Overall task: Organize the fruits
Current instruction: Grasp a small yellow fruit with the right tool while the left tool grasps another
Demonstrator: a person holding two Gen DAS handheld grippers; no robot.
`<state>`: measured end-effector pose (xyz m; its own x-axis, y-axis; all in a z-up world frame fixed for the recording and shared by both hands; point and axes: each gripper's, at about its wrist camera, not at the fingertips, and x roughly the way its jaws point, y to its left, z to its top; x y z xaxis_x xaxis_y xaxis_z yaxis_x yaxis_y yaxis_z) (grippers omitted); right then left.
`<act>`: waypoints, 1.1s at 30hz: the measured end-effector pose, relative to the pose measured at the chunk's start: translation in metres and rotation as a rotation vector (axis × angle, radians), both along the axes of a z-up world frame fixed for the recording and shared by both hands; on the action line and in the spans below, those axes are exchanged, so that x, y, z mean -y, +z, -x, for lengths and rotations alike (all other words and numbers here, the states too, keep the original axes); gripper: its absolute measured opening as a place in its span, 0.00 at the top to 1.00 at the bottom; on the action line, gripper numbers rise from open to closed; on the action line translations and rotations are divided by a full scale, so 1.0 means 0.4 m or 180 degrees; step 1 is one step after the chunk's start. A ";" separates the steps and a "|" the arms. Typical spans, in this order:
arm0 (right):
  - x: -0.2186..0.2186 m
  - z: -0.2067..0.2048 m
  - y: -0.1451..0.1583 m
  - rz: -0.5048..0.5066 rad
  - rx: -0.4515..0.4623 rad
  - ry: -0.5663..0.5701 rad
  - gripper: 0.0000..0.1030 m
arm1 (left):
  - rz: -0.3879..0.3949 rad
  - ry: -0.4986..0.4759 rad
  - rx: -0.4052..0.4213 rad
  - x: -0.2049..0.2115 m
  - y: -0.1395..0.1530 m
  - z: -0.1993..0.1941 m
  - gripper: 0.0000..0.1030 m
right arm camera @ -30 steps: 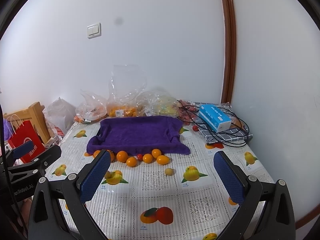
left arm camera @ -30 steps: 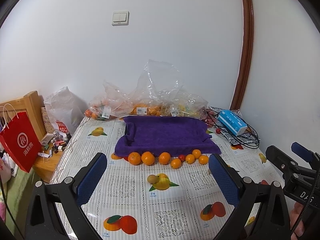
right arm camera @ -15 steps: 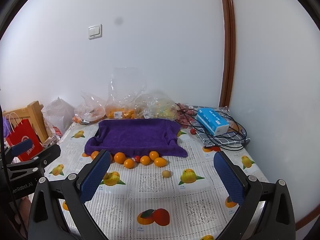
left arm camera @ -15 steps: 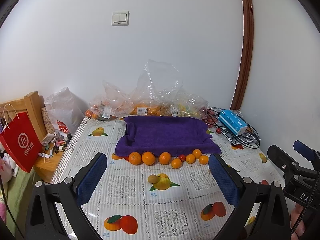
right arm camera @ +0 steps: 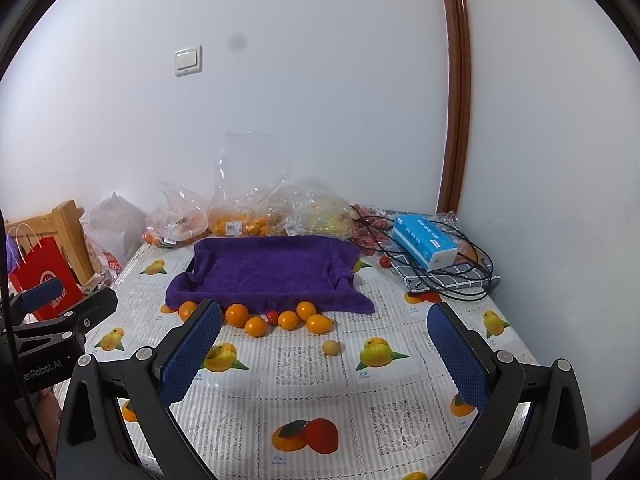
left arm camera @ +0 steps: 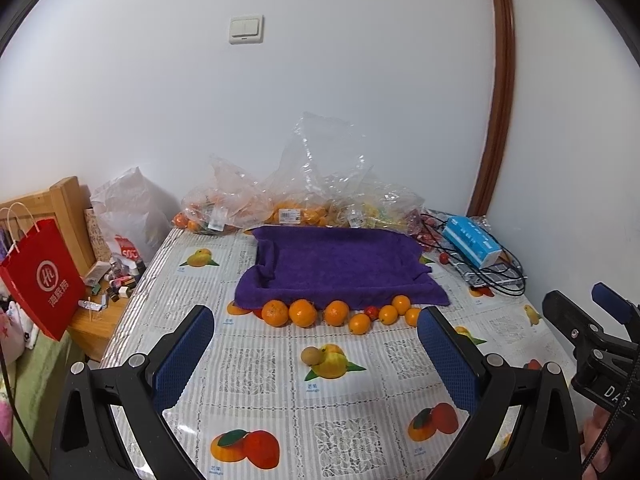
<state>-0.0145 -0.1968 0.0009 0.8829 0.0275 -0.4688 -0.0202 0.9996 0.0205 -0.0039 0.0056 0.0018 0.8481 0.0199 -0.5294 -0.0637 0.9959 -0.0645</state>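
Oranges point(left arm camera: 304, 313) line the purple towel's point(left arm camera: 340, 264) front edge on the table point(left arm camera: 256, 372); left gripper point(left arm camera: 316, 354) and right gripper point(right arm camera: 324, 354) hover, jaws wide apart, empty.

left gripper point(left arm camera: 316, 354) spread wide, oranges point(left arm camera: 303, 312) fronting purple towel point(left arm camera: 340, 266)

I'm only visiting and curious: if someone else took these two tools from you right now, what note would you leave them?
Left tool: open, holding nothing, above the table.
Right tool: open, holding nothing, also above the table.
Fruit: a row of oranges and one small red fruit lies on the table along the near edge of the purple towel. One small tan fruit sits alone, nearer than the row. More fruit is in the plastic bags by the wall.
Done: nothing is on the towel yet.
Left: all the sorting; the lone tan fruit looks the easiest first pick.
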 end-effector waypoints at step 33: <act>0.048 -0.373 -0.441 -0.0288 -0.1133 0.0227 0.33 | -0.0009 0.0153 -0.0850 -0.151 -0.349 -0.279 0.12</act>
